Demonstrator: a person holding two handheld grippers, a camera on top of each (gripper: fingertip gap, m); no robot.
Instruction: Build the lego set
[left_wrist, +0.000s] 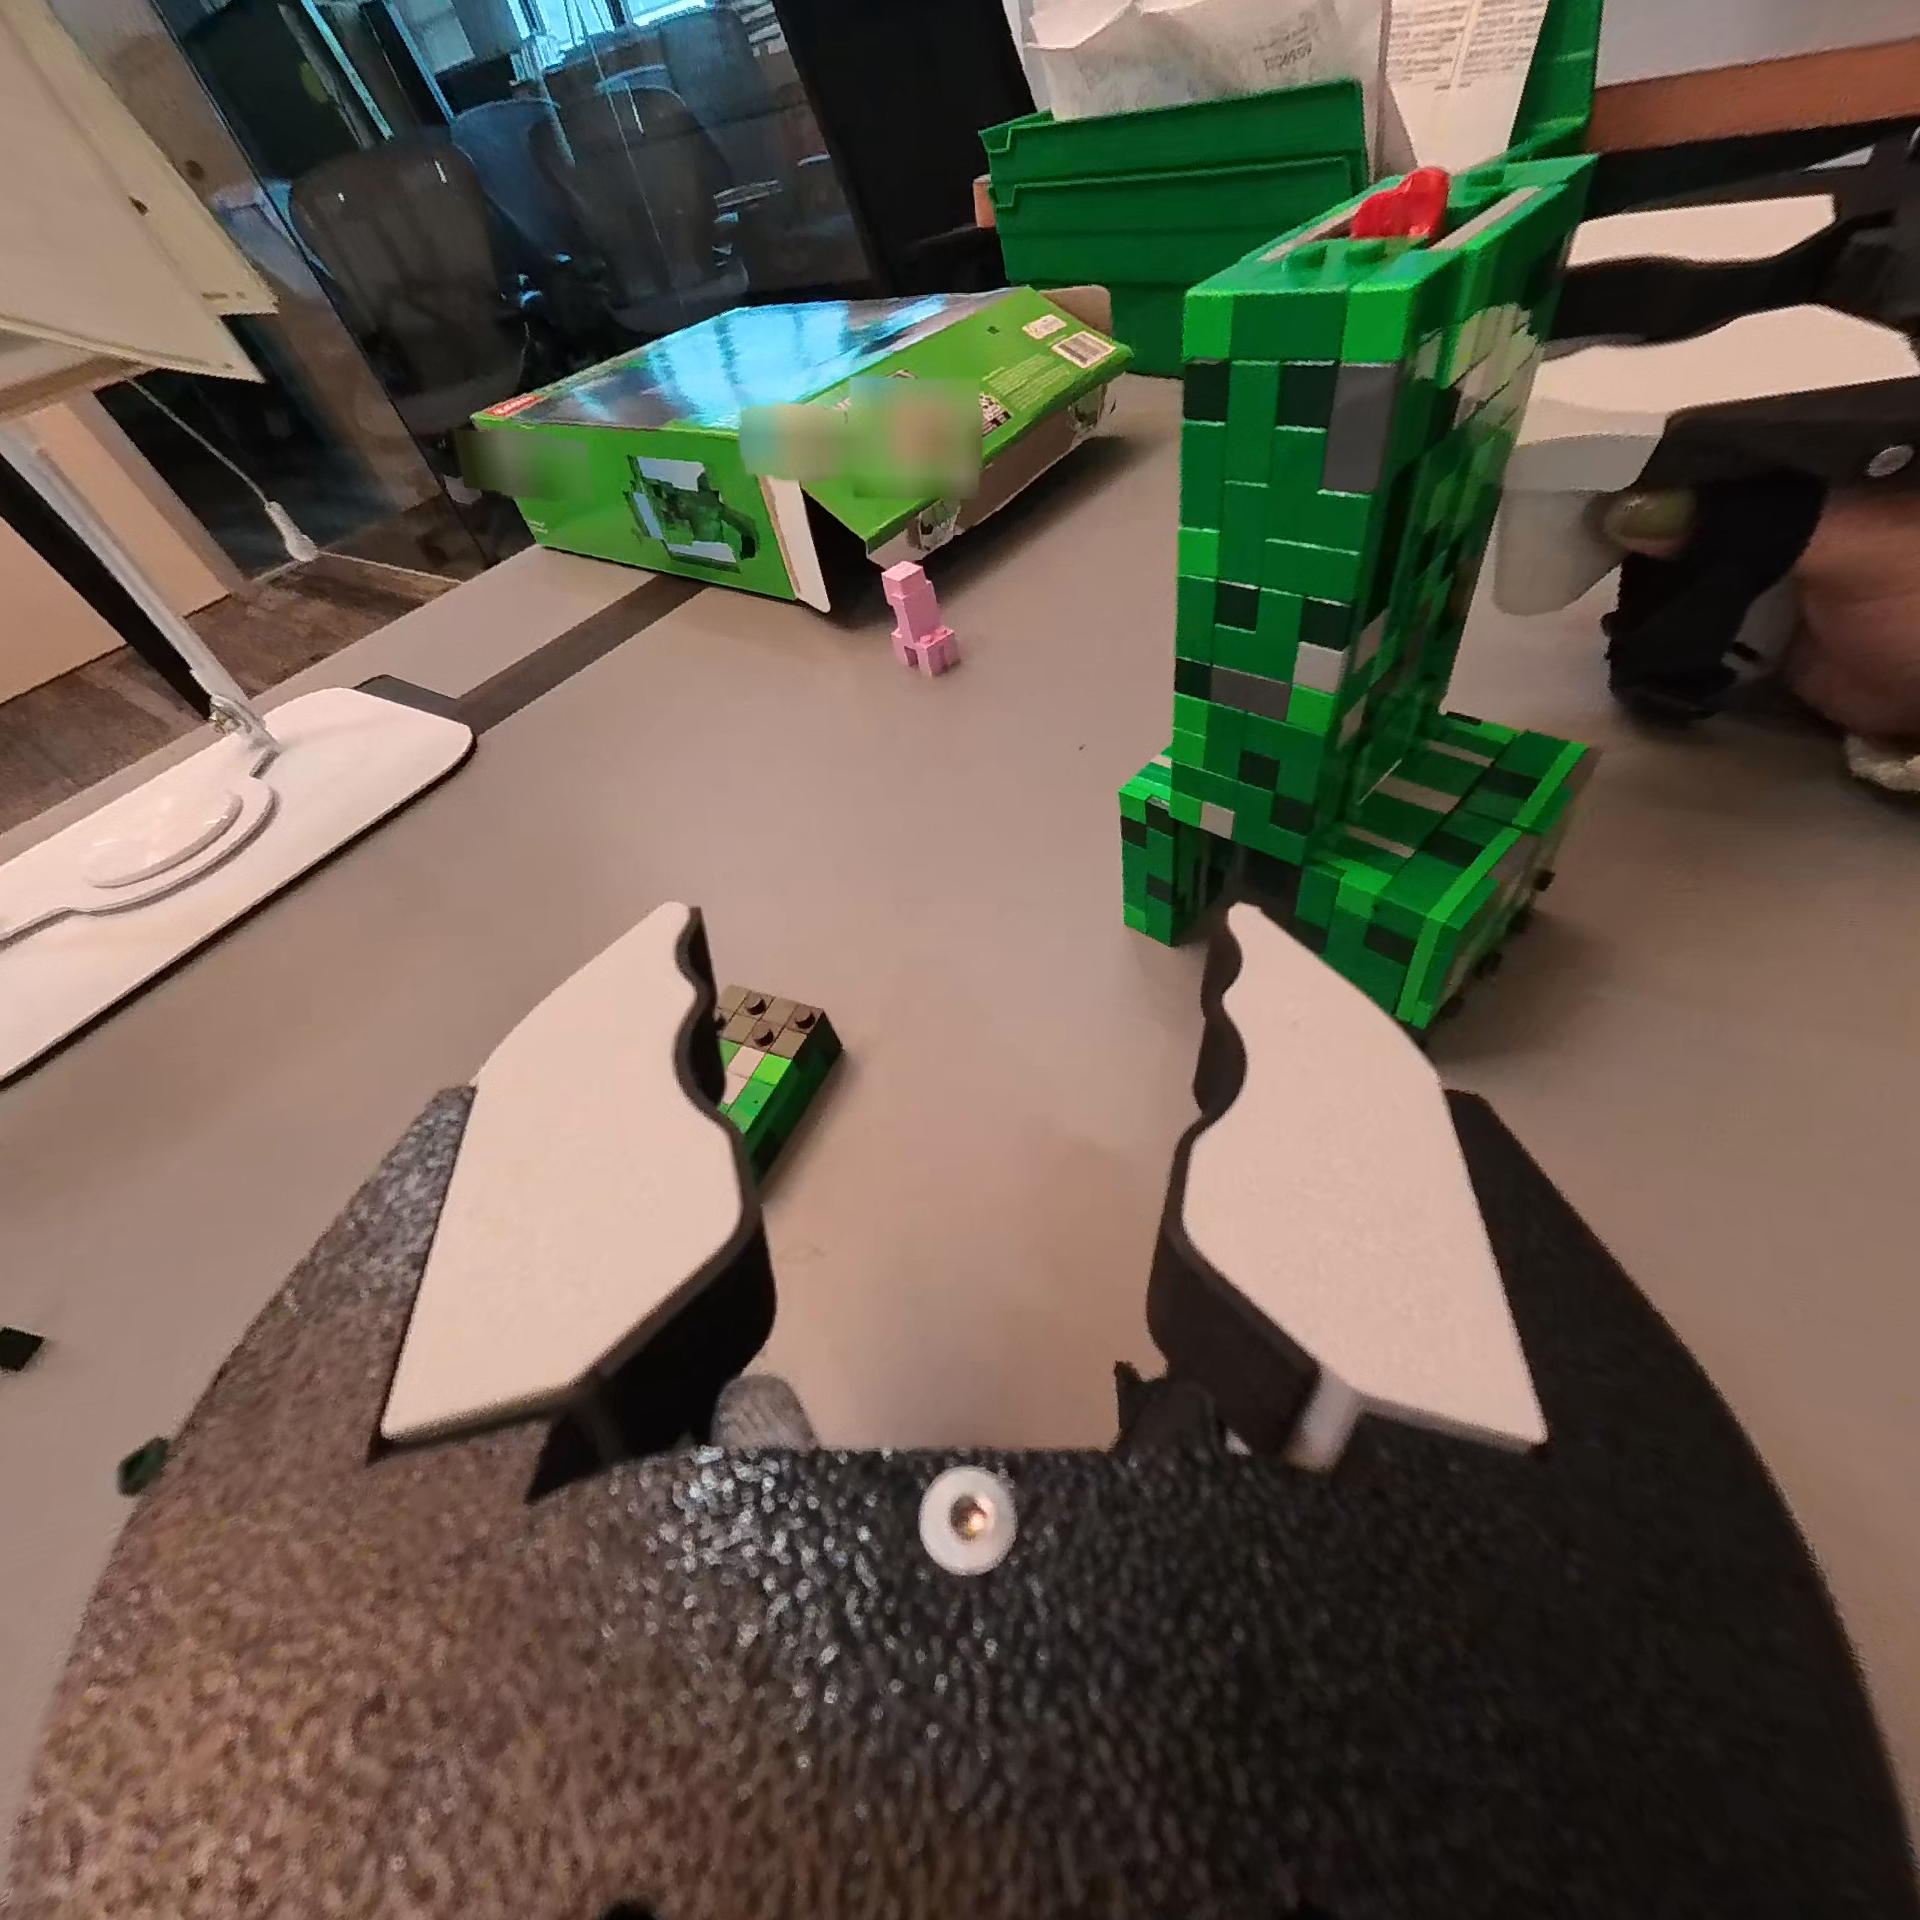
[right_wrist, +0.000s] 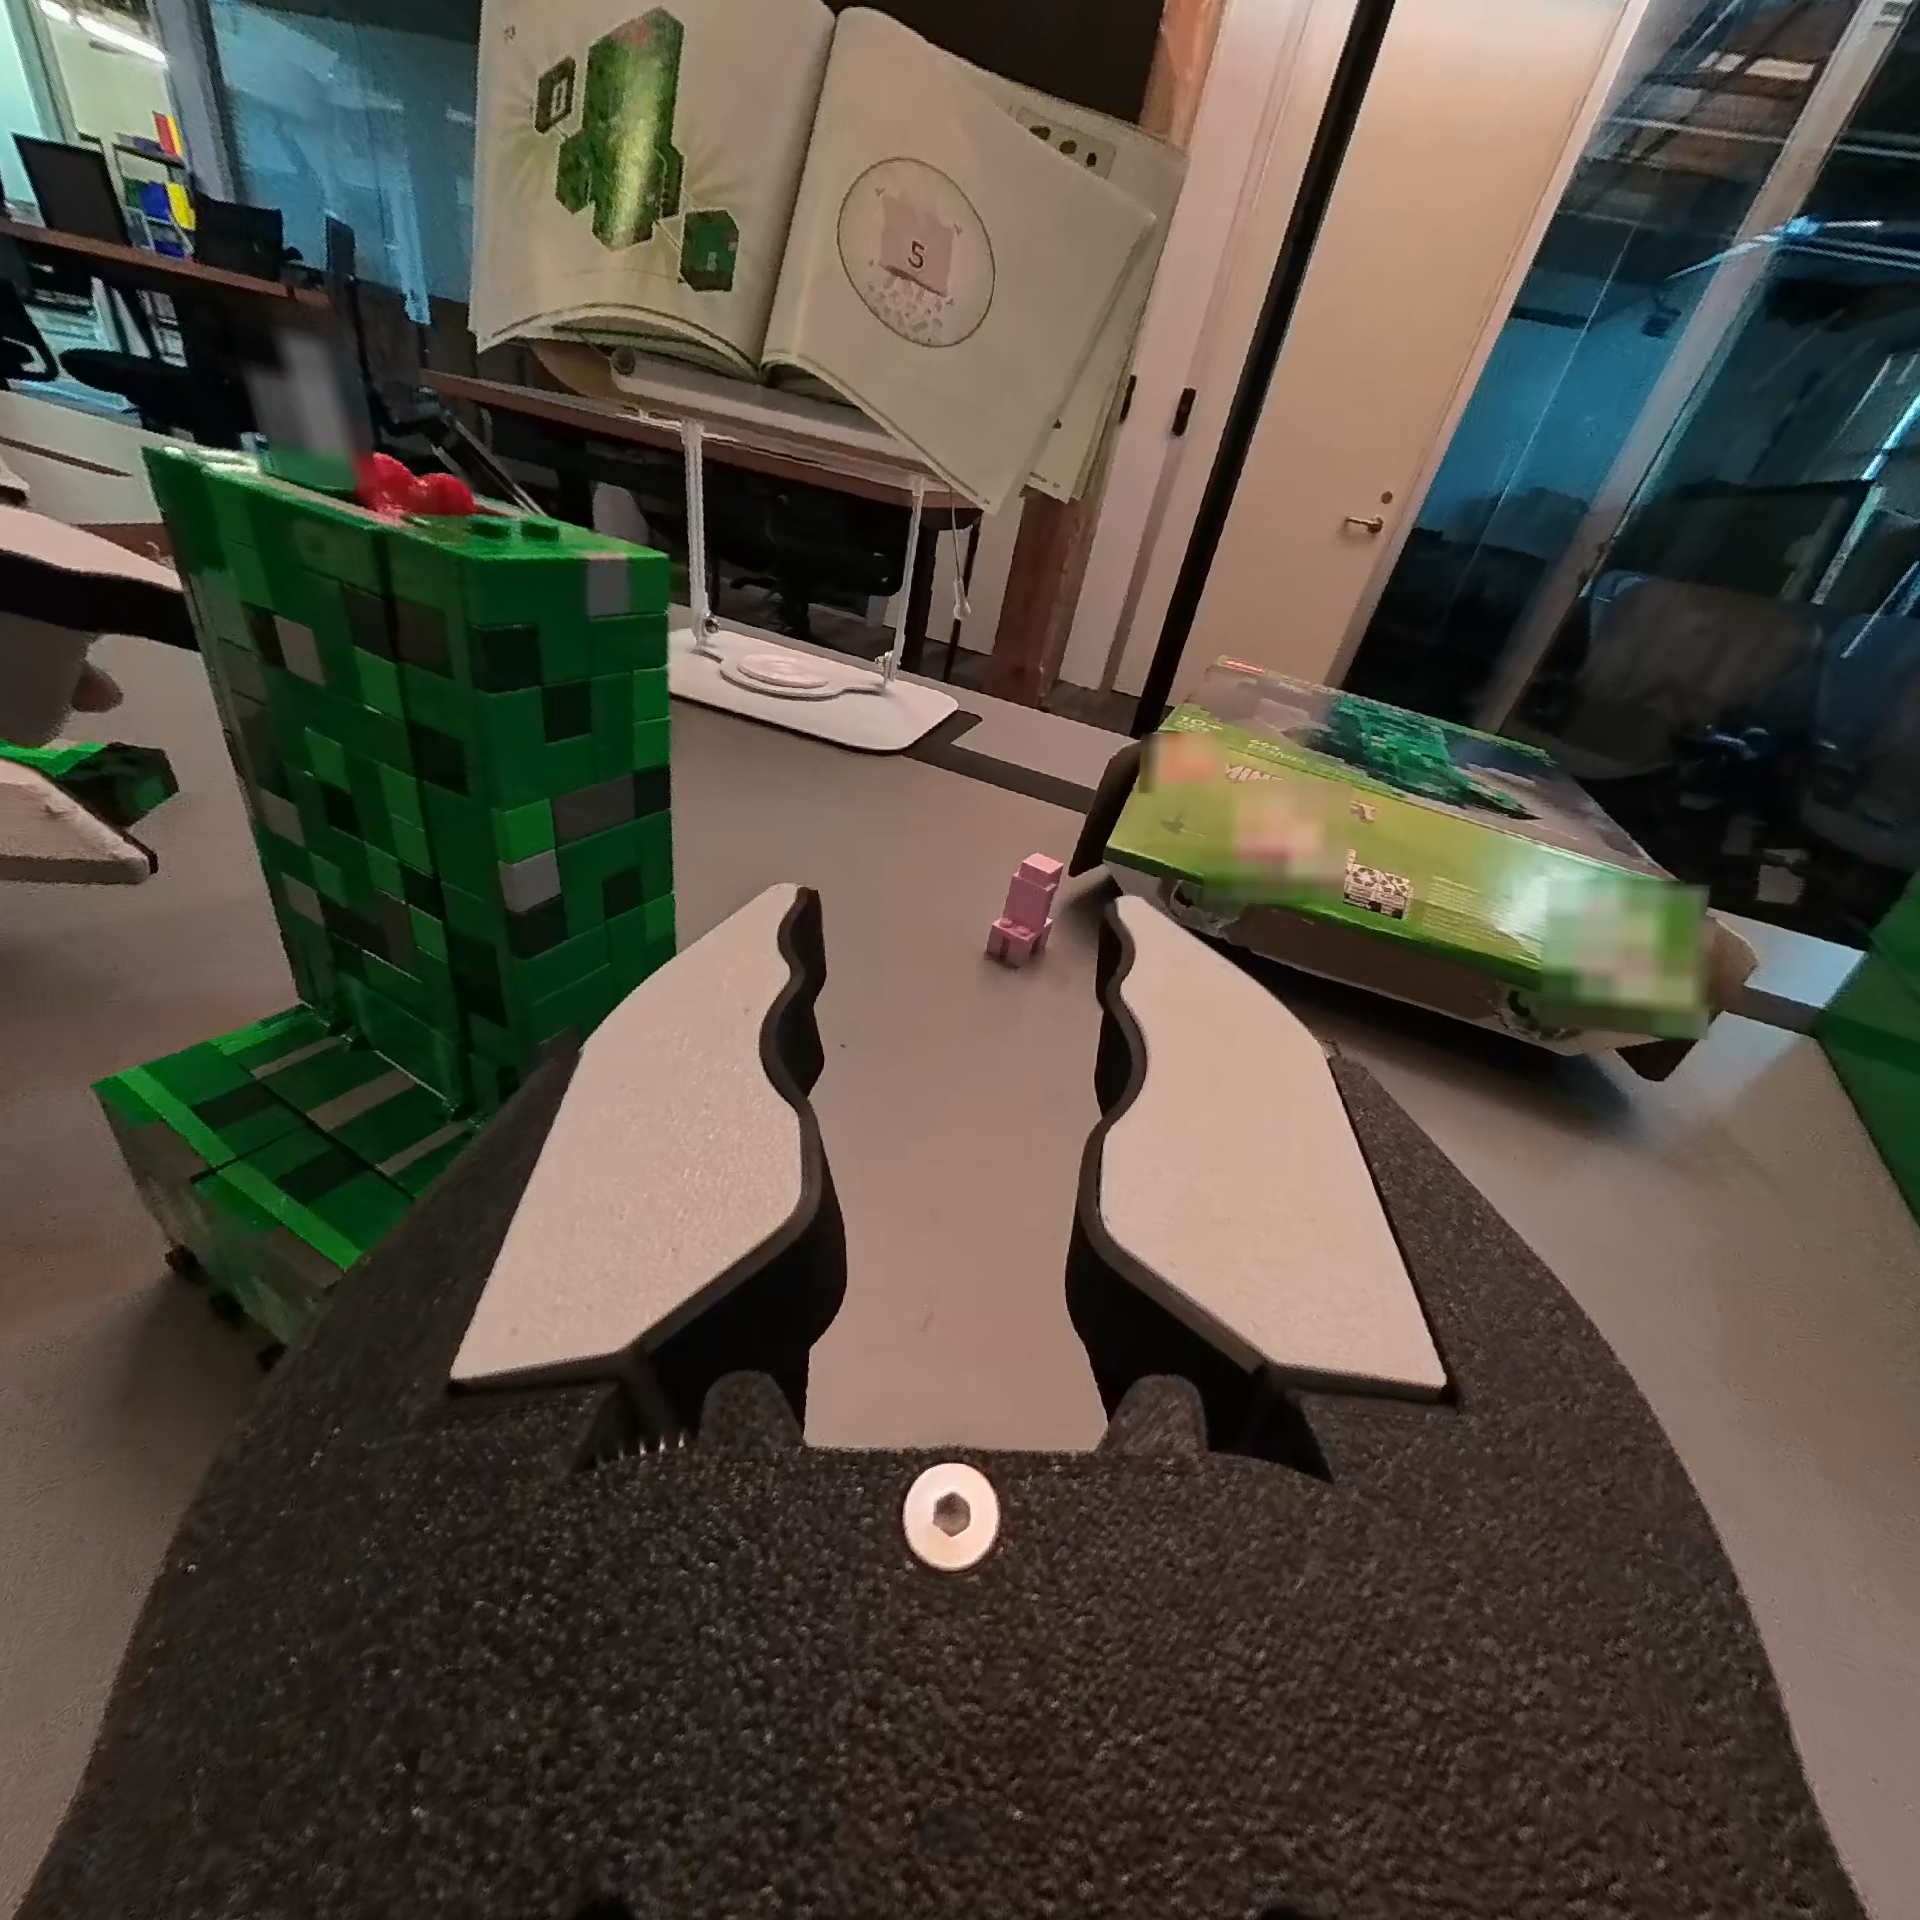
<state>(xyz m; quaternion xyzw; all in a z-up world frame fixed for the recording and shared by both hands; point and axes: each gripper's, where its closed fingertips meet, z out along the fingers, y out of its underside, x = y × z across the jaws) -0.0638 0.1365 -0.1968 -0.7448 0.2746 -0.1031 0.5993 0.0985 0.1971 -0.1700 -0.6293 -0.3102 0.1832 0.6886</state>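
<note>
A tall green pixel-patterned lego body (left_wrist: 1330, 582) stands on its green feet (left_wrist: 1403, 862) on the grey table, with a red piece (left_wrist: 1397, 208) on top. A small green and grey lego block (left_wrist: 784, 1070) lies on the table, partly behind my left finger. My left gripper (left_wrist: 966, 935) is open and empty just above the table. My right gripper (right_wrist: 956, 914) is open and empty to the right of the body (right_wrist: 447, 748). It also shows in the left wrist view (left_wrist: 1714, 312), behind the body's upper part.
A pink lego pig (right_wrist: 1023, 909) stands ahead of my right gripper. An opened green set box (right_wrist: 1403, 862) lies beyond it. An instruction book (right_wrist: 810, 187) rests open on a white stand (right_wrist: 821, 696). Green bins (left_wrist: 1174, 208) sit at the back. Small dark pieces (left_wrist: 21, 1351) lie at the table's left. My right tips are roughly 8 cm from the red piece (left_wrist: 1397, 208).
</note>
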